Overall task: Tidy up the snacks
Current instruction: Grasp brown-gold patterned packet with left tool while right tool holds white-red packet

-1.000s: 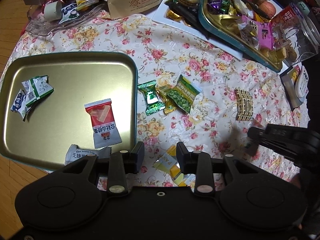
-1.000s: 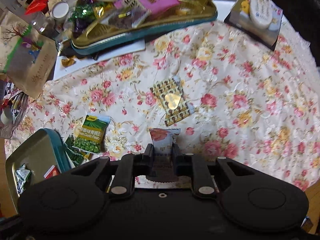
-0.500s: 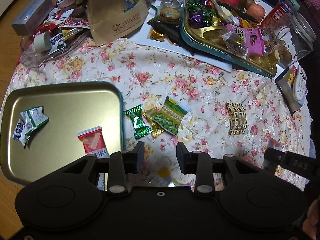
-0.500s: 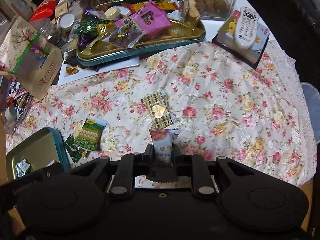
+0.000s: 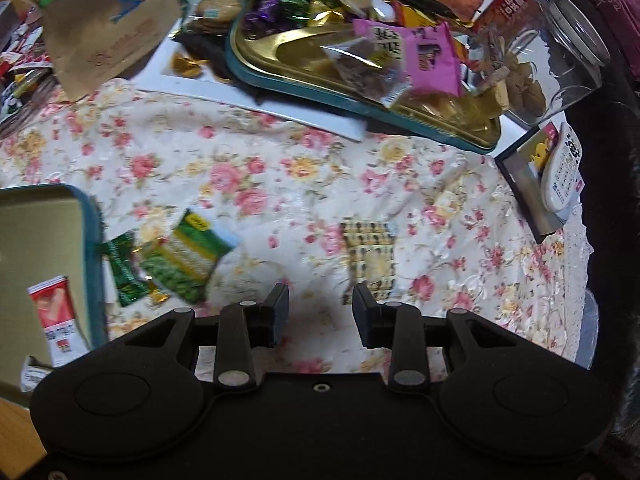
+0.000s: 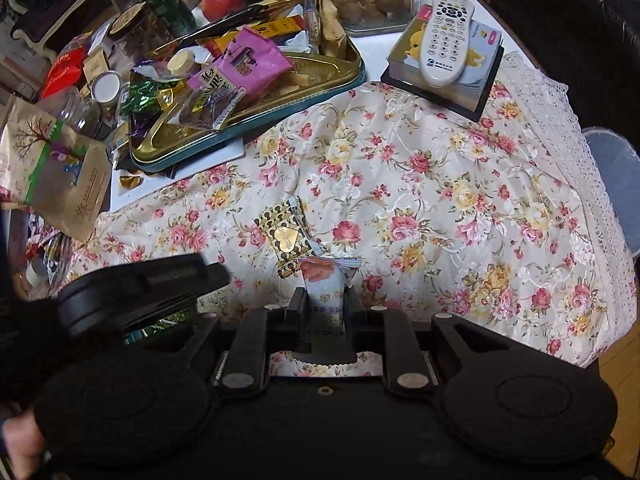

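Snack pinched above the floral cloth

The right gripper [image 6: 325, 306] clamps a pale packet [image 6: 326, 286] over the cloth [image 6: 440, 184]; the left gripper [image 5: 321, 316] hangs released, near the tin [image 5: 90, 240] at the cloth's left edge.

The tablecloth [image 6: 420, 184] looks like shiny embossed cloth with a lace edge; both gold trays [image 5: 36, 236] [image 6: 248, 128] look like smooth brushed metal; the grippers are matt black plastic. Snack packets like the green peas one [image 5: 184, 258] are glossy crinkly foil; the brown bag [image 6: 60, 176] looks like matt paper.
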Available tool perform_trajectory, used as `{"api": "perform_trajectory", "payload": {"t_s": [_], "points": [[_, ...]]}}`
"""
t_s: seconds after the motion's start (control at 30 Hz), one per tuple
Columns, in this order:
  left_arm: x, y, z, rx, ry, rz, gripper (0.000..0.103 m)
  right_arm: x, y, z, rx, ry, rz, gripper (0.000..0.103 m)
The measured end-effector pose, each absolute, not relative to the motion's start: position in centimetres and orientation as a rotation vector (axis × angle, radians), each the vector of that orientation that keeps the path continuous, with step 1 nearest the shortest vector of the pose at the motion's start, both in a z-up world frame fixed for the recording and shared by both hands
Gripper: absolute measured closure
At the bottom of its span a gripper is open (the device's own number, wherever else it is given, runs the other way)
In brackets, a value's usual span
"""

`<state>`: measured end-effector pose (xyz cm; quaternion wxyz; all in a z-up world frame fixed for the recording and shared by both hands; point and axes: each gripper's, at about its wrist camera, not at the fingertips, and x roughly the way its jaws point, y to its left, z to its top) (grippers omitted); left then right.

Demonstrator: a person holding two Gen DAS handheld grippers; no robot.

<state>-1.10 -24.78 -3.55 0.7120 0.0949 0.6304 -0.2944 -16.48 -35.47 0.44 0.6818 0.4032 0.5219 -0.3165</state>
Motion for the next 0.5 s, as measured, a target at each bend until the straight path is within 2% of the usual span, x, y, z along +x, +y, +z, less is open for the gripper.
{"api": "perform_trajectory", "payload": {"t_s": [0.5], "points": [[-2.7, -30.1, -6.6, 0.262, 1.353, -0.643, 0.060, -20.5, -38.1, 0.5, 0.966, 1.146, -0.749, 0.083]]}}
